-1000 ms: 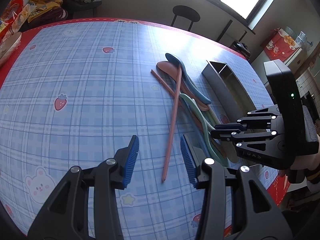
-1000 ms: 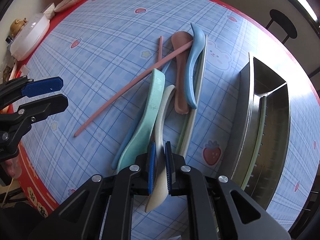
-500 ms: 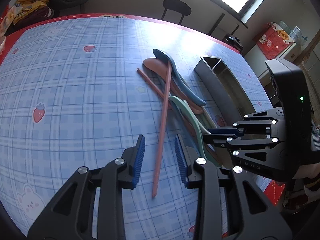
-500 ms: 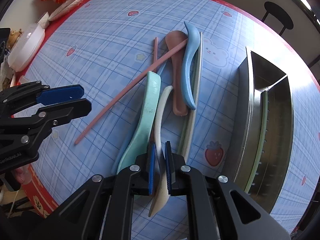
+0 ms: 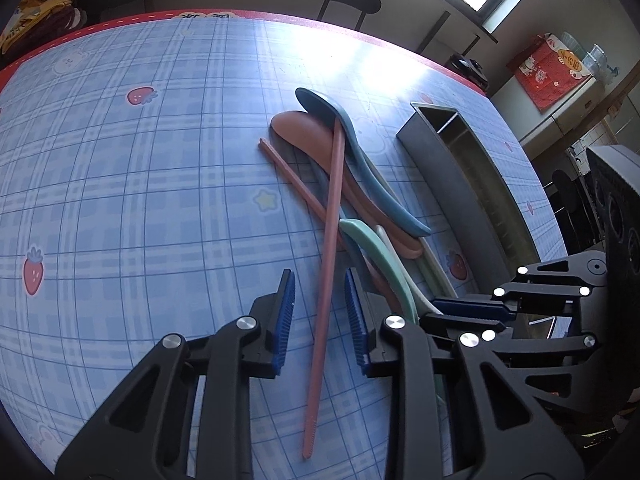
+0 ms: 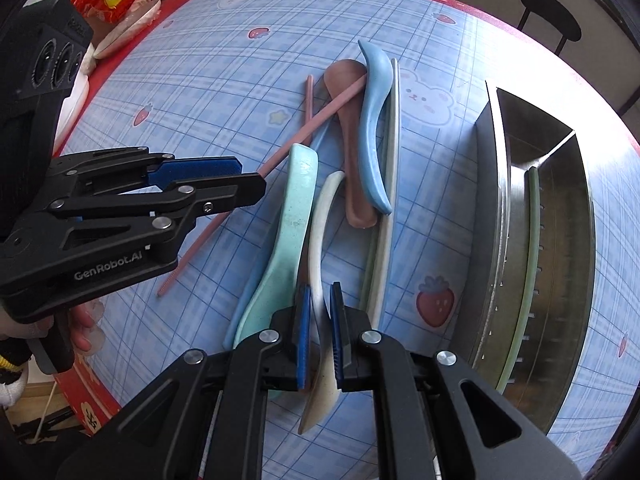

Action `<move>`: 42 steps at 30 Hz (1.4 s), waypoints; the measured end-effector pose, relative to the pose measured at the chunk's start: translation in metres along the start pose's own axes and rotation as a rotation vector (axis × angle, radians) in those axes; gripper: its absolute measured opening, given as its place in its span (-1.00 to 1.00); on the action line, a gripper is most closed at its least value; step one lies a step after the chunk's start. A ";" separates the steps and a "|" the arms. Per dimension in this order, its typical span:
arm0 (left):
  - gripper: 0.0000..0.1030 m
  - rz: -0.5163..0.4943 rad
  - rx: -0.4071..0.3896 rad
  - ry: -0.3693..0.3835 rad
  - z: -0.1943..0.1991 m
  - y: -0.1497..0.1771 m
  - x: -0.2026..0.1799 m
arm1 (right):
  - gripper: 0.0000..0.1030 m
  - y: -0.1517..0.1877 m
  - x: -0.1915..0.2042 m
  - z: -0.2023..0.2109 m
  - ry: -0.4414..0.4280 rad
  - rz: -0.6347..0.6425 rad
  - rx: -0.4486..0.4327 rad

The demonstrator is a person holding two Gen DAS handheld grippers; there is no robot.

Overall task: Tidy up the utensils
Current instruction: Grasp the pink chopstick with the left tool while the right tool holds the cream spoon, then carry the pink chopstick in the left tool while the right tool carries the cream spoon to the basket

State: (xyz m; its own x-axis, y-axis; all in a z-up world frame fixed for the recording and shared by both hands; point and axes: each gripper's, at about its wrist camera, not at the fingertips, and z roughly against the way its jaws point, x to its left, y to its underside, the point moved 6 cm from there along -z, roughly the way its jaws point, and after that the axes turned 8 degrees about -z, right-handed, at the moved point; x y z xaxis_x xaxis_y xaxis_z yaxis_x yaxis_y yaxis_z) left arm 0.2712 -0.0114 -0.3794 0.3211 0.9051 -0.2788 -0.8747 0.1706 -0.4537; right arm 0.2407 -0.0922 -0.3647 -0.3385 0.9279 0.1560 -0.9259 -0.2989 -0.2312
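The left gripper straddles a long pink chopstick that lies on the blue plaid tablecloth. Its blue ribbed pads stand either side of the stick with a gap on both sides, so nothing is clamped yet; the jaws have just been closing around it. The chopstick's thin end lies below the pads, towards the camera, while its far end runs up and away from the claw to rest across a brown spoon and against a dark blue spoon. A second pink chopstick lies to the upper left of the fingertips, slanting under the first.

The right gripper is clamped on the handle of a white spoon, its pads pressing both sides. Just left of its fingers lies a mint green spoon, touching the white one. Ahead and slightly right sit the blue spoon and brown spoon, with a pale chopstick alongside. Well to the right of the claw stands a metal utensil tray, with one green chopstick already lying inside it. A person's fingers show under the left gripper's body at the left edge
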 end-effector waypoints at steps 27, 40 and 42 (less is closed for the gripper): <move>-0.79 0.135 -0.027 -0.001 0.027 0.042 0.007 | -0.87 0.019 -0.002 0.025 -0.145 -0.106 -0.061; -0.79 0.255 -0.068 0.007 0.075 0.071 -0.003 | -0.87 0.046 -0.019 0.057 -0.230 -0.164 -0.144; -0.79 0.249 -0.060 -0.002 0.078 0.070 -0.008 | -0.87 0.050 -0.026 0.063 -0.239 -0.179 -0.159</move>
State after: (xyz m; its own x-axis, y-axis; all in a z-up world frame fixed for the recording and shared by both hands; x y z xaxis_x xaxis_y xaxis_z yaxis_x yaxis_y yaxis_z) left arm 0.1791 0.0240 -0.3429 0.0981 0.9170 -0.3866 -0.9036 -0.0807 -0.4207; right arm 0.1928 -0.1456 -0.3196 -0.2206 0.8784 0.4239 -0.9426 -0.0803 -0.3241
